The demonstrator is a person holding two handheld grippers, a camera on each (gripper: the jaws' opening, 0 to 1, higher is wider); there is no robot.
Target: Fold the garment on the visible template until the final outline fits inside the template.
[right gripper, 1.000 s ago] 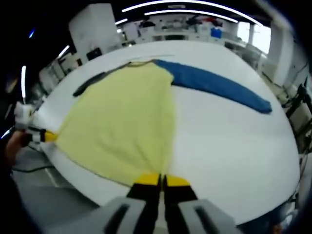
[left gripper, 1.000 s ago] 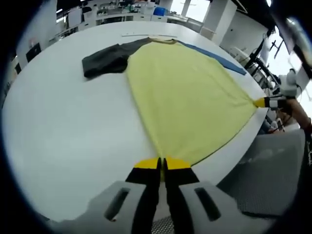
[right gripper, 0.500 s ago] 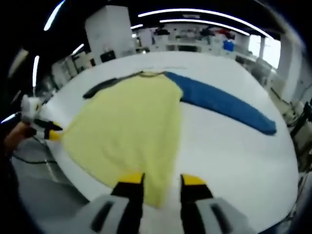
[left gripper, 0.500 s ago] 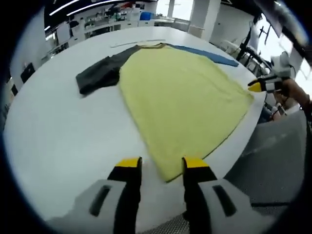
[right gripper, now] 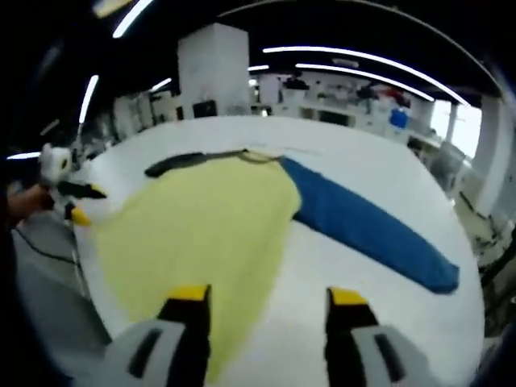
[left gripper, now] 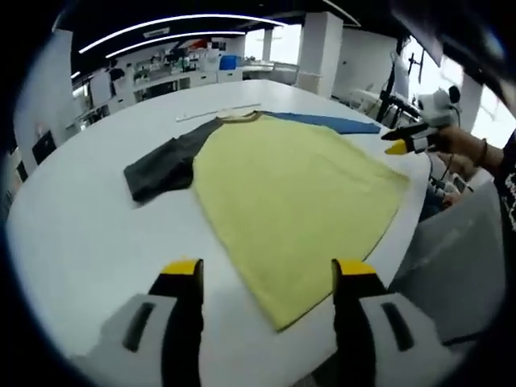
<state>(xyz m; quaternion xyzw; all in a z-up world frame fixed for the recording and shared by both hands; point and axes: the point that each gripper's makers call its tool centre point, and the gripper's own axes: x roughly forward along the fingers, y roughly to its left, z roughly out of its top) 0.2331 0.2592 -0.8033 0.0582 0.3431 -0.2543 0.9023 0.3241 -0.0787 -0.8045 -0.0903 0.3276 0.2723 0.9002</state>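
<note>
Garment lies flat on the white surface (left gripper: 72,234), both grippers let go of it

In the left gripper view, the garment's dark sleeve (left gripper: 161,165) lies left of its yellow body (left gripper: 290,193) and the blue sleeve (left gripper: 322,122) beyond; the left gripper (left gripper: 270,270) hangs over the yellow hem, jaws wide apart and empty. The right gripper (right gripper: 262,294), near that hem, is equally spread, holding nothing

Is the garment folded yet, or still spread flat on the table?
Spread flat. The garment lies open on the white table, yellow body fanned wide, dark sleeve and blue sleeve stretched outward. No fold shows.
</note>
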